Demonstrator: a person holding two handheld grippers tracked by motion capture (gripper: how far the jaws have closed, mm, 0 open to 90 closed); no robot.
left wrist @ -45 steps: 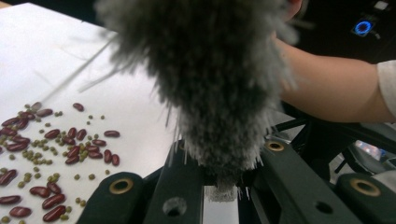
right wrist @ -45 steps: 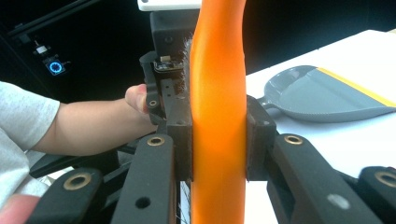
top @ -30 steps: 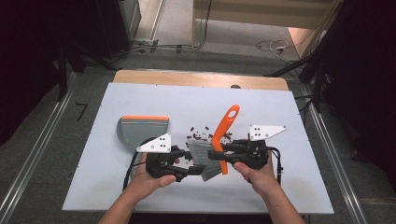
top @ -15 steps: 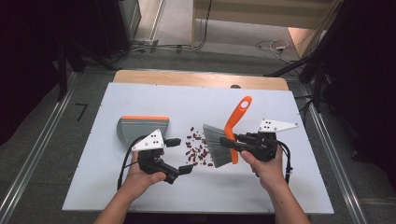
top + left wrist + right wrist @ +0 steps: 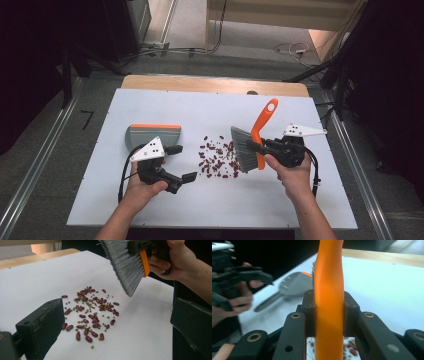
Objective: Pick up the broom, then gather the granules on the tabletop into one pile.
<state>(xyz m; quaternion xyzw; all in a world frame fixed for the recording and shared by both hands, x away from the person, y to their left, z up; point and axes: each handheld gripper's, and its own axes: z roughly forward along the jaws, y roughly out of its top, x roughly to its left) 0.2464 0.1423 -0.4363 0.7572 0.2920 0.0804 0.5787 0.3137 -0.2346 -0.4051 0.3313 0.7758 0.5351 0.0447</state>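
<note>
Brush (image 5: 252, 142): orange handle, grey bristles, clamped by the handle between the closed jaws of the right gripper (image 5: 261, 146); bristles tilted down-left, just beside the right edge of the beans.

Beans (image 5: 218, 156): red, mixed with small green ones, scattered loose on the white table (image 5: 280, 200) between both grippers.

Dustpan (image 5: 151, 135): grey with orange rim, flat on the table, left of the beans, just behind the left gripper.

Left gripper (image 5: 181, 164): jaws just been opening, now spread wide, nothing between them; aimed at the beans, near the heap.
</note>
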